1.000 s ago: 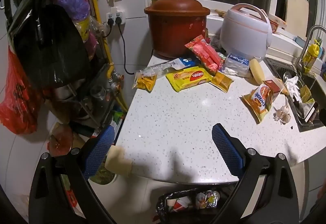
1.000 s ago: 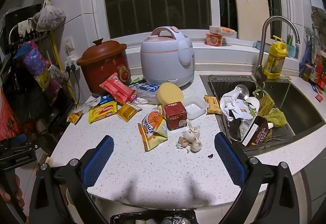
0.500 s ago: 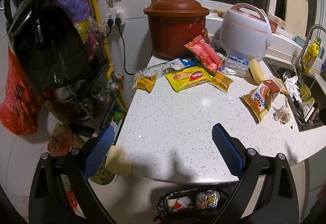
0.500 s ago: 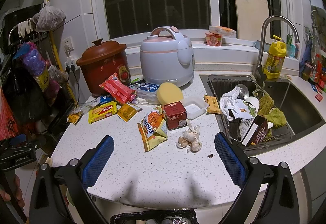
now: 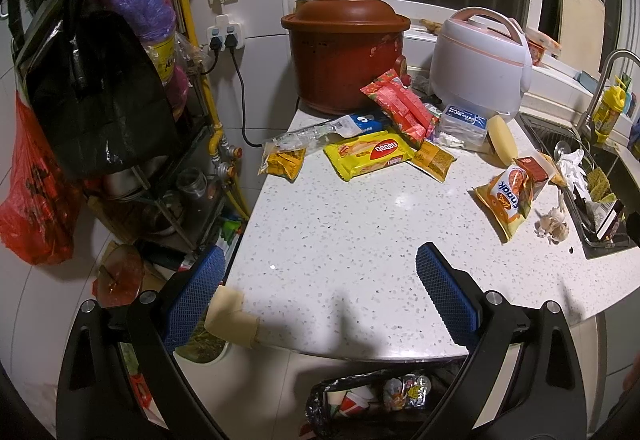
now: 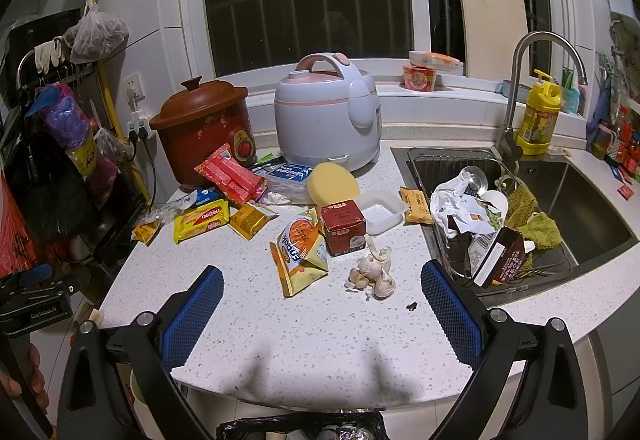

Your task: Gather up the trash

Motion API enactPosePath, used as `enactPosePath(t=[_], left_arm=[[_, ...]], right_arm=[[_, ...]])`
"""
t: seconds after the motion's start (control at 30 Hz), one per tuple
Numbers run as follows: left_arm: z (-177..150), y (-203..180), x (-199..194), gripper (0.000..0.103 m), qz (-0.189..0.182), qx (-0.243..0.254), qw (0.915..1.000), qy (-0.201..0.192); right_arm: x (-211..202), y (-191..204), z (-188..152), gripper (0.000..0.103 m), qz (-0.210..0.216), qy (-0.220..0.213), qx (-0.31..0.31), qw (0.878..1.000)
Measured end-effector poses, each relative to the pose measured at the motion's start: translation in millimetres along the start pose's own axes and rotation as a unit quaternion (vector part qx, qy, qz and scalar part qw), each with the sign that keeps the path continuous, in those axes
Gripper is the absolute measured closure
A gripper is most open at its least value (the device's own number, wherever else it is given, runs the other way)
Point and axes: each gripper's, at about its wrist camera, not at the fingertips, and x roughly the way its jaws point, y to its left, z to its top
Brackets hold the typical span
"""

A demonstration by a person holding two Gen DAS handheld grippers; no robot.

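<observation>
L gripper (image 5: 316,280): my jaws spread wide, nothing between them, hovering over the near L part of the white counter (image 5: 340,252). Counter's L edge drops off just beside my L finger; a beige corner guard (image 5: 230,314) sits on the near-L corner. Past that edge, a cluttered rack w/ a black bag (image 5: 100,92) and red bag (image 5: 30,196).

R gripper (image 6: 320,304): jaws also spread wide, empty, over the near centre of the counter. Front edge curves under both grippers; below it the black-lined trash bin (image 5: 384,396) w/ wrappers already inside.

Trash on counter, L to R:
- small yellow packet (image 5: 284,162) close to L edge
- clear/blue wrapper (image 5: 332,128) behind it
- yellow biscuit pack (image 5: 370,154), flat
- red pack (image 5: 400,108) leaning on the brown crock pot (image 5: 344,48)
- gold sachet (image 5: 434,160)
- orange snack bag (image 6: 302,252), mid-counter, touching a red carton (image 6: 343,226)
- garlic bulbs (image 6: 374,274) just R of the bag
- small dark crumb (image 6: 411,306) near my R finger
- yellow sachet (image 6: 416,205) at the sink (image 6: 592,208) edge

Open room: near half of counter bare from L edge to the snack bag. Back half crowded up to the crock pot and rice cooker (image 6: 330,116). Sink rim bounds R side; crumpled paper (image 6: 454,200) and a dark carton (image 6: 502,258) lie in the rack there.
</observation>
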Motion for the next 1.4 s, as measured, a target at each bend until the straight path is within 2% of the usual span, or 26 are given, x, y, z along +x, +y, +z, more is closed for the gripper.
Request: enactPosePath(t=[1.4], left_arm=[[-3.4, -0.8, 2.4, 0.009, -0.002, 0.000, 1.0000, 0.001]], right_arm=[[0.6, 2.3, 0.1, 0.005, 0.001, 0.002, 0.000, 1.000]])
